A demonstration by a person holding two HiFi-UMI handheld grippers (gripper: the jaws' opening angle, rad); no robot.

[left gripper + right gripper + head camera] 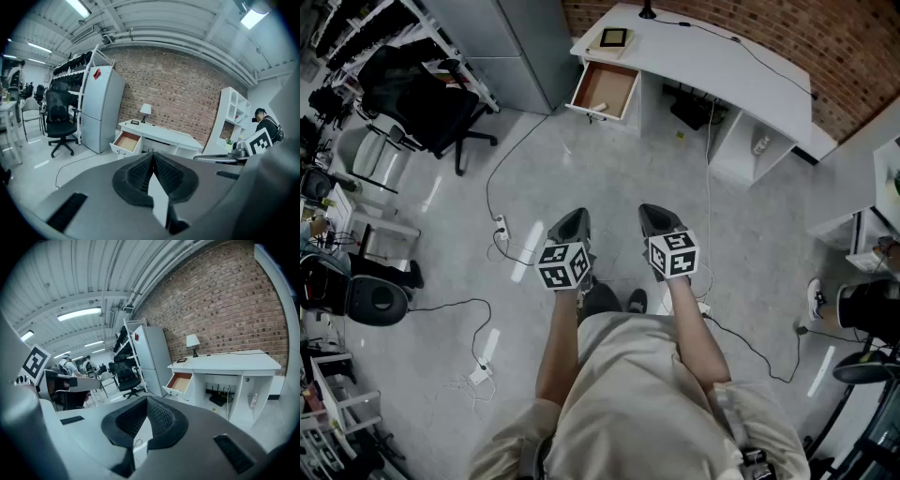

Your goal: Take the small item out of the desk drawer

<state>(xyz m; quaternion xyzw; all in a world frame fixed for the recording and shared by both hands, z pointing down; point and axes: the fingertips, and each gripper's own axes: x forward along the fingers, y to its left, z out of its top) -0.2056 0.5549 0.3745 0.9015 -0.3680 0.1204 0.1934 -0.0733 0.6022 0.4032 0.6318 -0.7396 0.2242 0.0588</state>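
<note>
I carry the left gripper (572, 219) and right gripper (654, 215) low, jaws pressed together and empty. I reckon that's because the small pale item (601, 106) lies well ahead in the white bench's (712, 66) open wood-lined drawer (617, 82).

Looks at one white desk (703, 66) and its open drawer (605, 89) from three spots.
From the head, faces steeply down, desk far off at the frame's upper middle; in the left gripper view and right gripper view, faces level across the floor (609, 178), desk well apart, near centre and right of centre respectively.
</note>
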